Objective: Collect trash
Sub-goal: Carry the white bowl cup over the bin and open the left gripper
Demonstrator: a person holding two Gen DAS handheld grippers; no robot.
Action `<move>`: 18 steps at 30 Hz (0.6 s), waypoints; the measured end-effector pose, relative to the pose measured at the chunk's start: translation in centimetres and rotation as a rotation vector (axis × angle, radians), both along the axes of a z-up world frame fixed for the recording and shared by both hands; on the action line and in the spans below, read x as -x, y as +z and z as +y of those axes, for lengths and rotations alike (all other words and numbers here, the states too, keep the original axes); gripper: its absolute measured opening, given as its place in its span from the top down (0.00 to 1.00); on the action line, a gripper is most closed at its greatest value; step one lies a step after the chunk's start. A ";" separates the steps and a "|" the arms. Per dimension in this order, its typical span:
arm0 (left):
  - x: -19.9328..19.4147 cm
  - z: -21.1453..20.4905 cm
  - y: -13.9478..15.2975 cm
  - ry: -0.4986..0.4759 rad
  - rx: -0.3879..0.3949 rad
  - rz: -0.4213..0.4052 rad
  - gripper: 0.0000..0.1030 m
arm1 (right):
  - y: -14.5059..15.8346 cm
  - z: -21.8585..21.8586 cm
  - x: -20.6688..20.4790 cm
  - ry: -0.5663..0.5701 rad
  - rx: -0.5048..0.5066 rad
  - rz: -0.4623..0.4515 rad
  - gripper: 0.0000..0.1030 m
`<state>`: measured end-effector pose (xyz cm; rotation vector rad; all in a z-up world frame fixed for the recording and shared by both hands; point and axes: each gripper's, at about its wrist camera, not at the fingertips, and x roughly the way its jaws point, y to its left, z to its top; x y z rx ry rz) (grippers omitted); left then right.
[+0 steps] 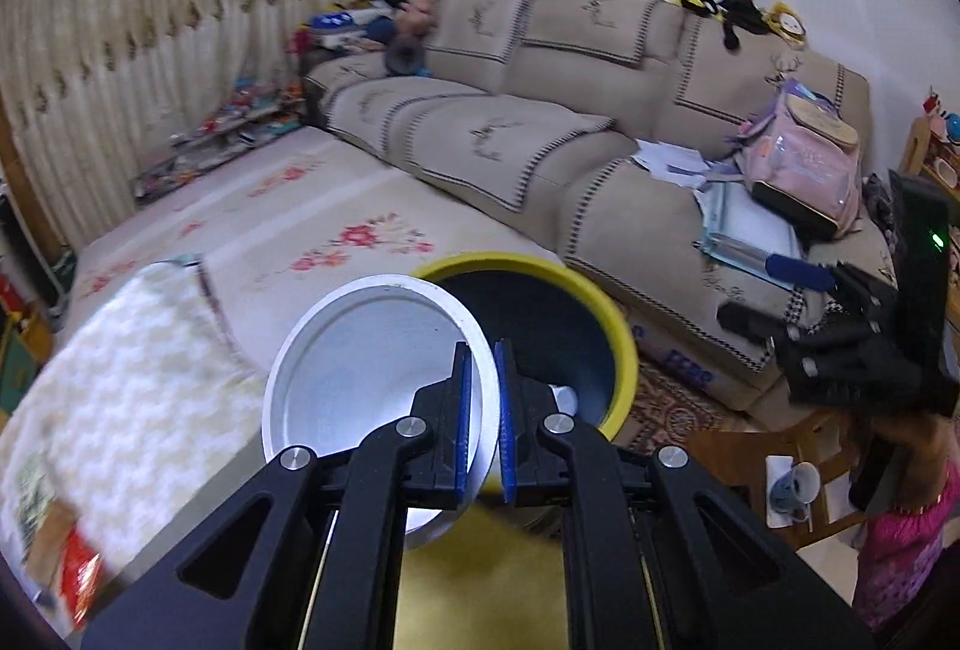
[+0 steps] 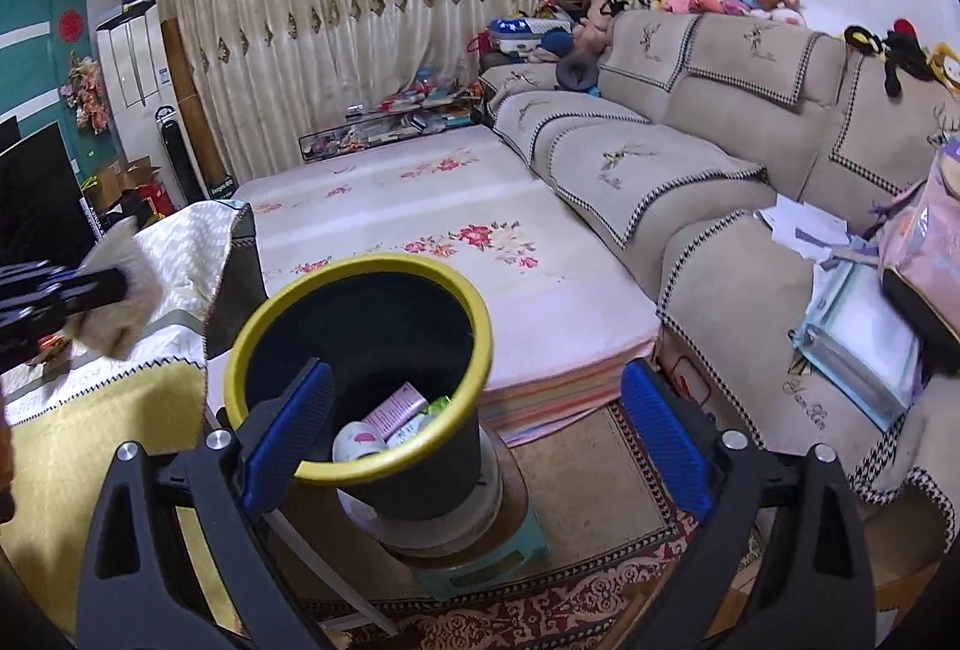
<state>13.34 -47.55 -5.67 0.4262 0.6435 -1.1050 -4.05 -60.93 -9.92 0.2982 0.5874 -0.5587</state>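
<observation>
A white paper bowl is pinched by its rim in the left gripper, tilted beside the yellow-rimmed bin, probably so it can drop in. The right gripper hangs wide open and empty near the bin, which stands on a small stool by the sofa. The wrappers already inside are hard to identify, and the left view is blurred.

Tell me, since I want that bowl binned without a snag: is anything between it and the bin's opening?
Nothing visible. The left gripper holds the white bowl by its rim, right beside the yellow-rimmed bin, whose mouth is open, with some trash at the bottom.
</observation>
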 end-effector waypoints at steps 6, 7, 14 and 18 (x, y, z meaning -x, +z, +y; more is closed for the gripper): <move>-1.2 -6.6 -3.1 -0.034 -0.052 0.055 0.91 | -0.9 -0.8 0.5 -0.013 -0.030 0.006 0.11; -1.4 -7.3 -3.5 -0.032 -0.060 0.061 0.91 | -1.1 -0.9 0.6 -0.015 -0.035 0.009 0.11; -2.6 -9.2 -4.8 0.000 -0.075 0.055 0.66 | -1.5 -0.8 0.0 0.001 -0.052 0.015 0.11; -2.2 -6.6 -3.0 0.015 -0.043 0.023 0.63 | -1.8 -0.3 -0.6 0.022 -0.057 0.023 0.11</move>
